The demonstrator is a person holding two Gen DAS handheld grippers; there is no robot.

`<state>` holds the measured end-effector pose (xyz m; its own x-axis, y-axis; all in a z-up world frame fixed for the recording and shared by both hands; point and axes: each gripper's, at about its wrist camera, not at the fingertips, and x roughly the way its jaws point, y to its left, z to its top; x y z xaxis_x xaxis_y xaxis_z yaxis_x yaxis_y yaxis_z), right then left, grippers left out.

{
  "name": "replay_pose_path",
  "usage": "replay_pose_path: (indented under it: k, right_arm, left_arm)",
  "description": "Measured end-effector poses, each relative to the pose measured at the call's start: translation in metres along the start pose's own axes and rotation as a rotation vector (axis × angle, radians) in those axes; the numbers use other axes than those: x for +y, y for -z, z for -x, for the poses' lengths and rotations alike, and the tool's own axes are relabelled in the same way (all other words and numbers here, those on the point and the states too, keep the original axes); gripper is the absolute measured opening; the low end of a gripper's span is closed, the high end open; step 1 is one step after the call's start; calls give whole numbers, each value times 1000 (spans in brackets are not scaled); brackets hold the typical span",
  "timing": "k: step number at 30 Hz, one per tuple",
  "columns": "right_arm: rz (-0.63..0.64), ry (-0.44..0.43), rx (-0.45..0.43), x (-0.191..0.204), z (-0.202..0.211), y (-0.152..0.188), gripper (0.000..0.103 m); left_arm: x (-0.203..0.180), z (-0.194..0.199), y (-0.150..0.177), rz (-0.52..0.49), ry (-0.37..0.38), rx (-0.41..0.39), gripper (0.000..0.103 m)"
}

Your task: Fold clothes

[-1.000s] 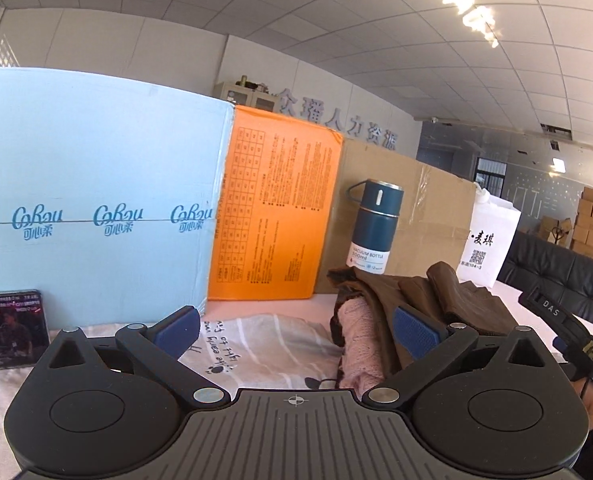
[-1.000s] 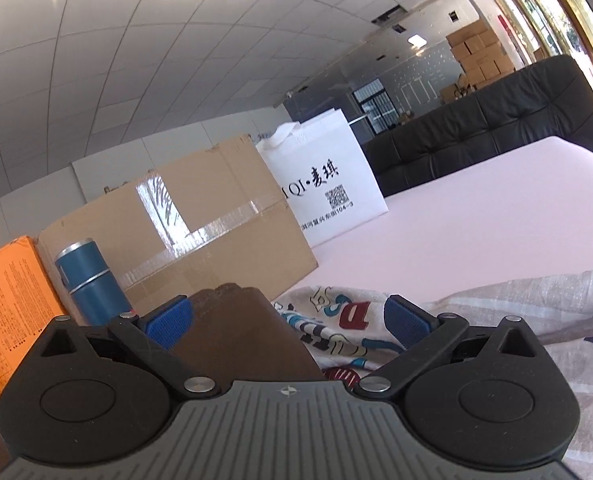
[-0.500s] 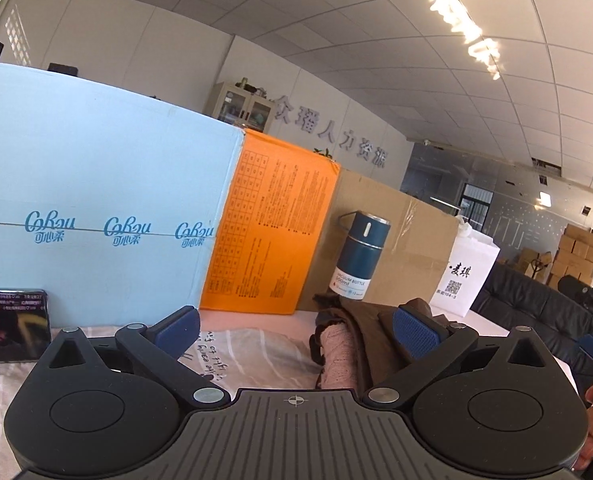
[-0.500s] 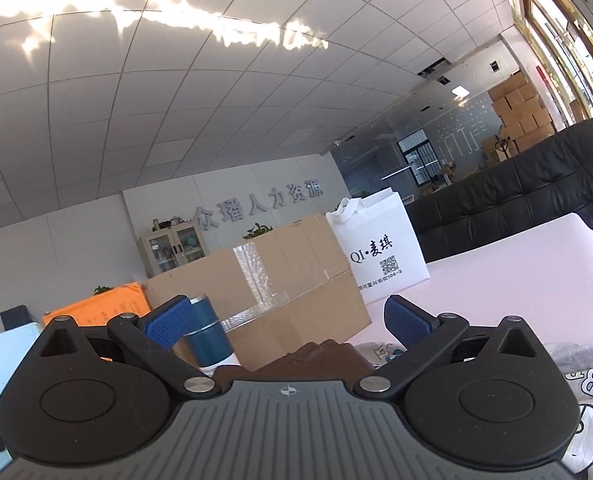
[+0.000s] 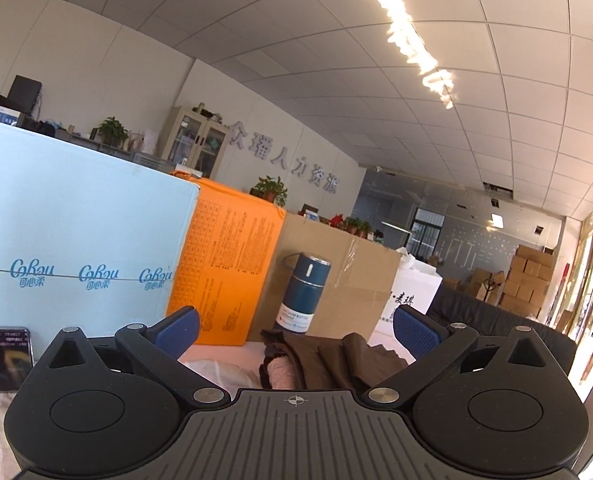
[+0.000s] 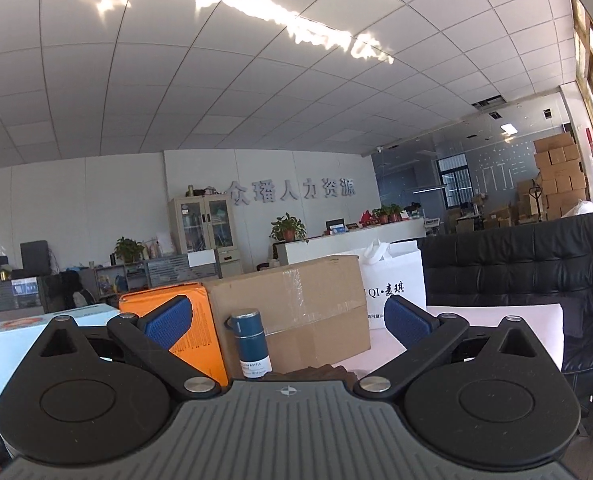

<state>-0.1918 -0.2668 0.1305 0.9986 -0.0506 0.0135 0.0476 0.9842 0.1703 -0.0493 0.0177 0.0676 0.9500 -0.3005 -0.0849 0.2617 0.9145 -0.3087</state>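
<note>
Both cameras are looking out level over the tabletop, its pink far edge showing bare in the right wrist view, running toward the black sofa.

The left gripper is standing released, its blue pads wide apart and holding nothing. Between them, low in the frame, the pile of brown clothes is lying heaped on the tabletop, with a pink knit piece tucked against its left side. The pile's near edge is hidden behind the gripper body. To its left a pale cloth is spreading flat.

The right gripper is likewise hanging slack and wide, grasping nothing. Only a thin brown strip of the clothes is peeking above its body there.

Behind the pile a wall of boxes is closing off the back edge: a light blue box, an orange box touching it, then a brown cardboard box. A blue vacuum bottle is standing upright just in front of the cardboard box, near the back of the pile. A white paper bag is sitting at the right end of the row. A phone is propped at the far left, against the light blue box.
</note>
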Motion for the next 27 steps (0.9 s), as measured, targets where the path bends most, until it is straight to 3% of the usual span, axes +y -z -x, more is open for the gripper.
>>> replay_pose_path:
  k: [3,8,12,18,22,27]
  right_arm:
    - [3,47,54,11,4,16,103]
    - [-121,79,216,4,-24,64,103]
    - [-183,83,312,2,-49,82,103]
    - [-209,35,339,11,-78,90,103]
    - [-187,56,433,27,-114,89,103]
    - [-167,104,369,46,-140,102,103]
  left_arm:
    - [-3,3,0,-18,7,-8,103]
    - [0,6,-2,-27,-8,-15,103]
    - [1,2,0,-74,-46,-9,103]
    - [10,-14,9,-98,-113,33,103]
    - [25,-24,13,-97,-200,50,103]
    - [40,-43,26,-137,-305,87,103]
